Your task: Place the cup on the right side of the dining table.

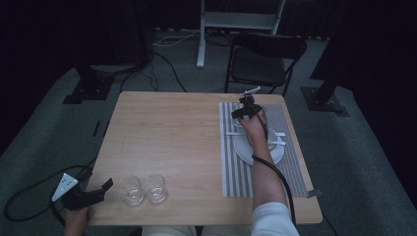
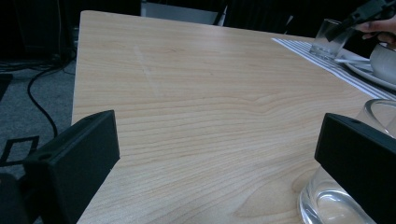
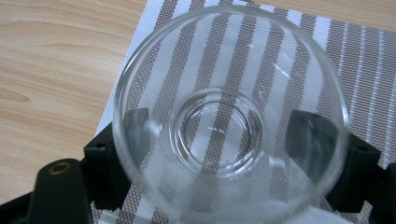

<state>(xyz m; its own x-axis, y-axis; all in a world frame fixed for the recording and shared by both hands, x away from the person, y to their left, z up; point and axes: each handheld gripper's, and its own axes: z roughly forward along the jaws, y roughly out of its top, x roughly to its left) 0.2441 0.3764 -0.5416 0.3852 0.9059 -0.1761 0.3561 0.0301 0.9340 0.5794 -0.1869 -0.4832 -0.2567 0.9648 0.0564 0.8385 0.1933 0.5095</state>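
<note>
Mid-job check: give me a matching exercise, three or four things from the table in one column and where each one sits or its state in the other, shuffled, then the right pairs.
Things:
1. plate
2. two empty glasses
3. glass between the right gripper's jaws
4. left gripper

Places or states:
A. near front edge of the bare wood, side by side
B. over the far end of the striped mat
C. open, at the table's front left corner
D. on the striped mat, under the person's forearm

Pairs: 1-D, 2-A, 3-B, 4-C

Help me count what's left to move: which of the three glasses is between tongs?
The glass on the striped placemat, between the right tongs. The other two glasses stand ungripped at the table's near edge.
</note>
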